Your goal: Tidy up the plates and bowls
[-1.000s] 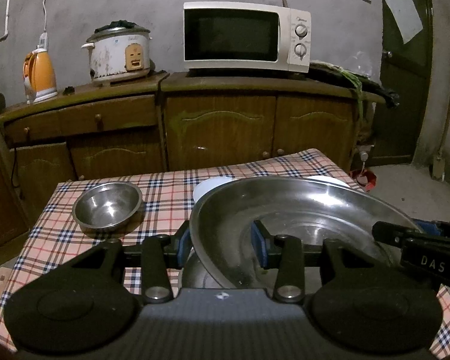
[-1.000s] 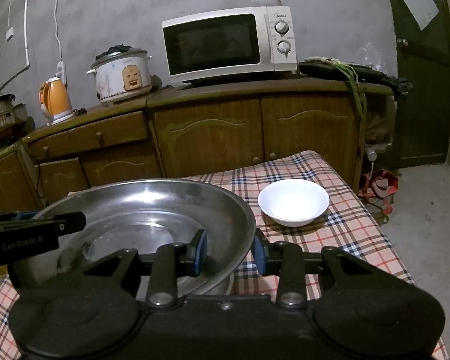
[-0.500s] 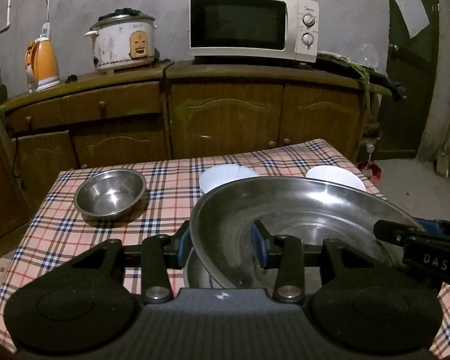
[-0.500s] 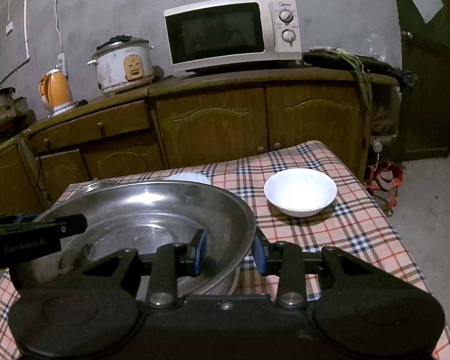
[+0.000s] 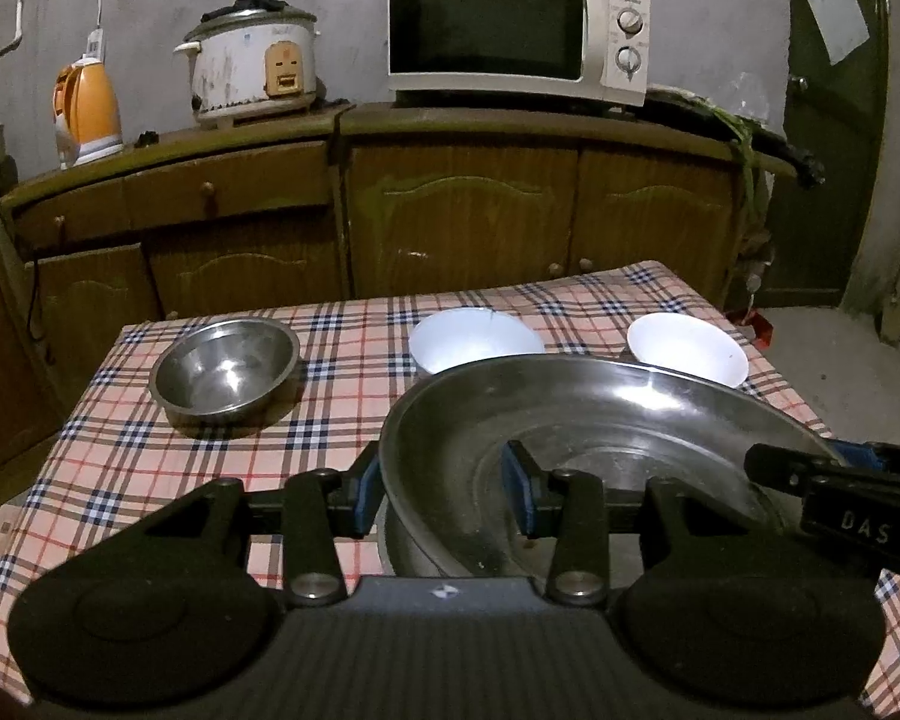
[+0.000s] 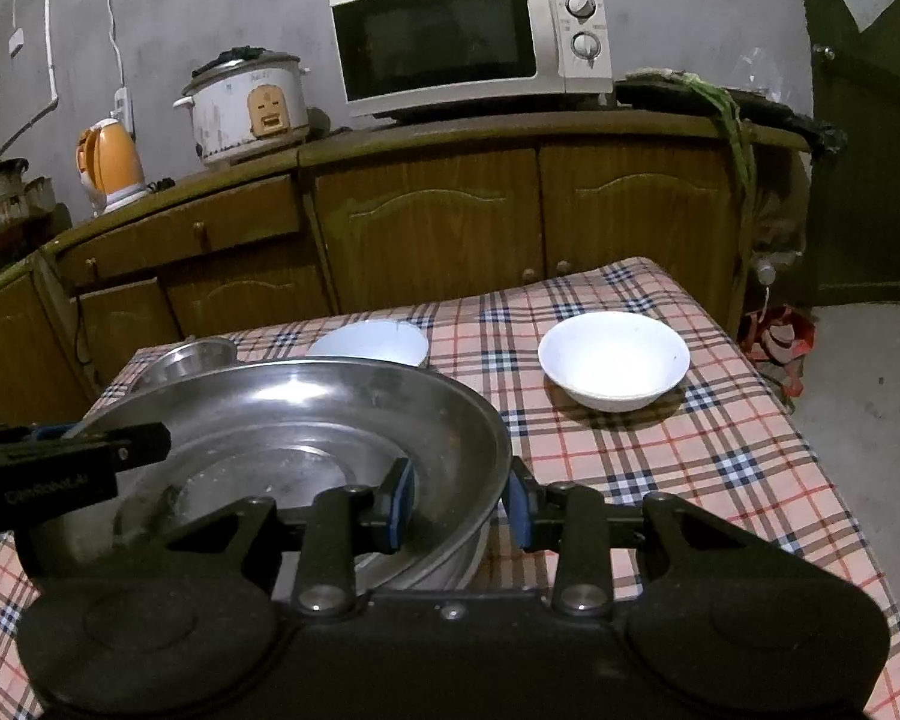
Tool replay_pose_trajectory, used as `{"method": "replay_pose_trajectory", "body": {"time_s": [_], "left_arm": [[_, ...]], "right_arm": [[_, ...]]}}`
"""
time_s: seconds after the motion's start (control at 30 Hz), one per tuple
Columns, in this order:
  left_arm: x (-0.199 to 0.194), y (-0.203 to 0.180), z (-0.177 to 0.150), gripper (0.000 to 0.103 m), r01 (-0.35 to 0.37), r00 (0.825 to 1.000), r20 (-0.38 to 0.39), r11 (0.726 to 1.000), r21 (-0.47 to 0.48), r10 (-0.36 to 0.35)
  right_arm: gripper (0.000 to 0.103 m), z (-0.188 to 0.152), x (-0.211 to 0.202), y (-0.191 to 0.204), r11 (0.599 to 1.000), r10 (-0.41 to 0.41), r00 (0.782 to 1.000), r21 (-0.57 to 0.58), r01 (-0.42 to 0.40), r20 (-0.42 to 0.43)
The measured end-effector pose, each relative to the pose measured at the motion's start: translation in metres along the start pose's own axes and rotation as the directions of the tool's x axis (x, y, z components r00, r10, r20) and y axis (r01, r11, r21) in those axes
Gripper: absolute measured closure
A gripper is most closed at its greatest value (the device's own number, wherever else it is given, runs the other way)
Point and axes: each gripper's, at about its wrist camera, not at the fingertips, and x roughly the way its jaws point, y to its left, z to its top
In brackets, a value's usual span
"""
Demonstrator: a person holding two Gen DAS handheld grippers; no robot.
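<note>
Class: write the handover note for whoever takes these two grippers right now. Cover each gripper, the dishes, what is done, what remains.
Left gripper: shut on the left rim of the large round steel plate.
Right gripper: shut on its right rim.
The plate is tilted, above another steel vessel on the checked tablecloth.
Small steel bowl and two white bowls sit apart.
Done: plate gripped. Left: set it down, gather the bowls.

We see a table [image 5: 354, 396] under a plaid cloth [image 6: 720, 456] — on it sit a small steel bowl [image 5: 225, 369] at the left and two white bowls, one mid-table [image 5: 474, 339], one toward the right [image 6: 613, 359].
</note>
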Motion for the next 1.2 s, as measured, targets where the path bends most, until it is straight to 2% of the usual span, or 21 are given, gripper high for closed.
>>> {"method": "replay_pose_trajectory", "body": {"time_s": [0.57,1.2], "left_arm": [[0.017,0.002,-0.010,0.062,-0.008,0.999,-0.052,1.000,0.005,0.008],[0.055,0.005,-0.033,0.062,-0.026,0.990,-0.140,1.000,0.006,0.026]], "right_arm": [[0.061,-0.014,0.023,-0.002,1.000,0.002,0.999,0.013,-0.001,-0.055],[0.062,-0.038,0.065,-0.006,1.000,-0.002,0.991,0.019,0.004,-0.134]]}}
